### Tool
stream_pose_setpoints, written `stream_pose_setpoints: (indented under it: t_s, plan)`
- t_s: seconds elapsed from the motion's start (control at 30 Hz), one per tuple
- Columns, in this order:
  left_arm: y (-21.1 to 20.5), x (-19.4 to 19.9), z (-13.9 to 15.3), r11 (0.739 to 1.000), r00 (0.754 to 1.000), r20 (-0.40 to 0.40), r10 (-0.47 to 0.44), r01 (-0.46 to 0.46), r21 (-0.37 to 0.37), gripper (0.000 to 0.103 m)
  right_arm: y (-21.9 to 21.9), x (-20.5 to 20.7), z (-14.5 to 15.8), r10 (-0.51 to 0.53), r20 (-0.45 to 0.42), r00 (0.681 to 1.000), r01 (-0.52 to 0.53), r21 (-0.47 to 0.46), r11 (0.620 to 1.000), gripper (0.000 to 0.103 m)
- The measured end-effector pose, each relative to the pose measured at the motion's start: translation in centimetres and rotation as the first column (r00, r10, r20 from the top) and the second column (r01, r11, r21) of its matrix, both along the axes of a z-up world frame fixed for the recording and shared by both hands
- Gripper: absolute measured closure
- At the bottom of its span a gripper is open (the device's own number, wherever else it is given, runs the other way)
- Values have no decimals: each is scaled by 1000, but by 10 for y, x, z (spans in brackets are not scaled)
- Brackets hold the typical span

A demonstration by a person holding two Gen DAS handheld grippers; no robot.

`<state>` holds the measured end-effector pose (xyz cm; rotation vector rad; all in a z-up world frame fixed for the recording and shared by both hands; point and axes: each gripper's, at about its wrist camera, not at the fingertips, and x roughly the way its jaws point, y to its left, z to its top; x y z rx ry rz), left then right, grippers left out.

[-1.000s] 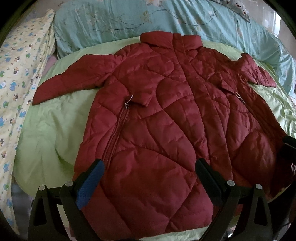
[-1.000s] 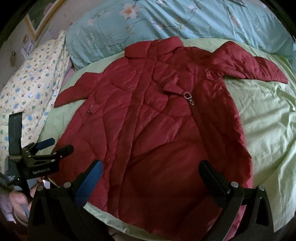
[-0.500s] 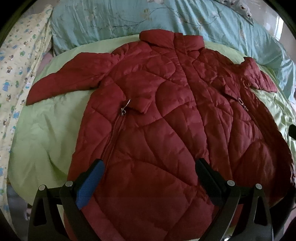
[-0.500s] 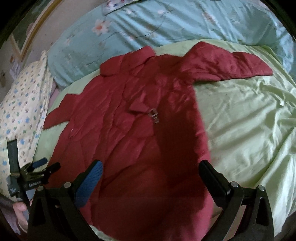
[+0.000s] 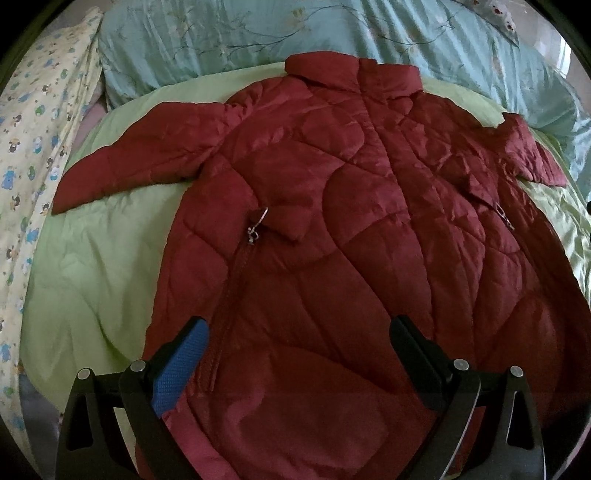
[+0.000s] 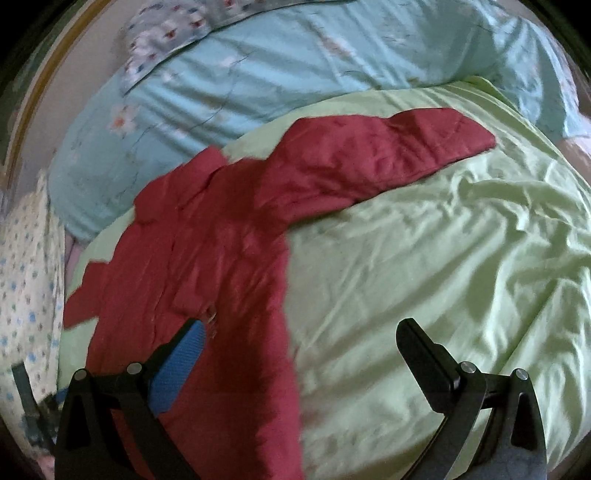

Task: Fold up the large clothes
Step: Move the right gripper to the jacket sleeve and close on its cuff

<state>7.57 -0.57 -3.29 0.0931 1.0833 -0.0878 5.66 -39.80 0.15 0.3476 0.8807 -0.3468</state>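
Note:
A dark red quilted jacket (image 5: 351, 221) lies flat and front-up on a light green sheet (image 5: 92, 266), collar at the far side, both sleeves spread outward. My left gripper (image 5: 299, 332) is open and empty, hovering over the jacket's lower body near the hem. In the right wrist view the jacket (image 6: 207, 258) fills the left side and its right sleeve (image 6: 369, 155) stretches to the right. My right gripper (image 6: 303, 336) is open and empty, above the jacket's right edge and the bare sheet (image 6: 443, 258).
A turquoise floral quilt (image 5: 332, 33) lies bunched beyond the collar. A cream cartoon-print blanket (image 5: 33, 122) lies along the left edge. The left gripper's body (image 6: 33, 402) shows at the lower left of the right wrist view.
My right gripper has swung right, off the jacket's middle toward its right side and sleeve. My left gripper has shifted slightly forward over the jacket. Both stay open.

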Motion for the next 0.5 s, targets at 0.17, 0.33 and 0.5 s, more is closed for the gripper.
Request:
stream_pose_setpoints:
  t_s: [0.17,0.33,0.5]
  plan:
    - [-1,12,-1,1000,1000,5,14,-14,-7,3,-49,19,1,-53,38,998,53,-9,999,0]
    - [-4,23,-6,1000,1000,-6,20,-20,-3,3,-109,37,3,-148,98,984,145,29,989,12]
    - [-8,35,-18,1000,999,-37,25,-25,7,3,-171,60,0,-272,139,952,261,92,961,30]
